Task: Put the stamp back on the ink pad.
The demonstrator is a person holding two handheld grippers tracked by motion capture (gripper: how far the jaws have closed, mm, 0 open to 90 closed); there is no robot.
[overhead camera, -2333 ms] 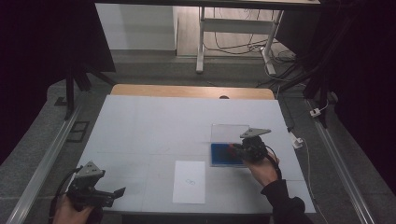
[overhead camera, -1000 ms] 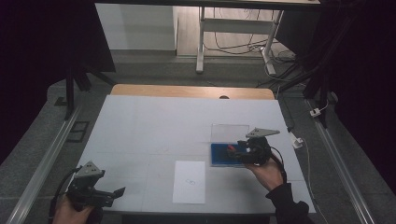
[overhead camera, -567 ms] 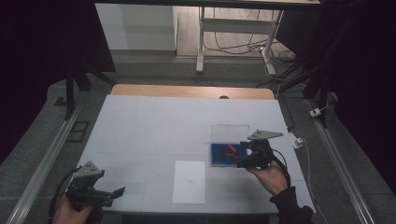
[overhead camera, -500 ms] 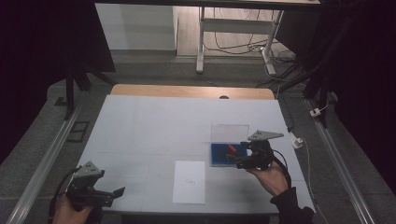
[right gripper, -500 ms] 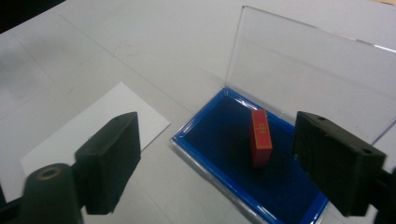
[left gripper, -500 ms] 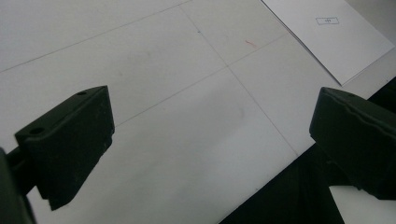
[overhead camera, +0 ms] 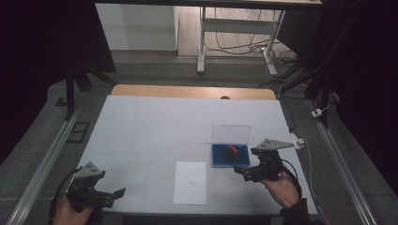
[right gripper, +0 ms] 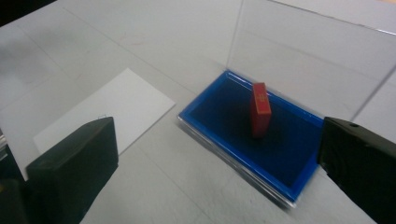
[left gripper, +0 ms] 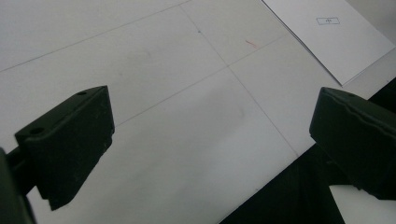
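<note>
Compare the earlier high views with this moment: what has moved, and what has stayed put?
The right gripper has drawn back from the blue case towards the table's near edge, jaws open and empty, uncovering the red block standing inside. The left gripper, the case and the paper sheet stayed put.

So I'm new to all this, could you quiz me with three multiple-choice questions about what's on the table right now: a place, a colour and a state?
1. Where is the red block?
A. on the sheet of paper
B. in the blue tray
C. between the left gripper's jaws

2. What colour is the tray's lining?
A. blue
B. green
C. yellow

3. How is the clear lid?
A. shut flat
B. lying on the paper
C. standing open

Answers: 1 B, the block stands upright on the lining. 2 A, the right gripper view shows it deep blue. 3 C, the lid rises behind the tray.
</note>
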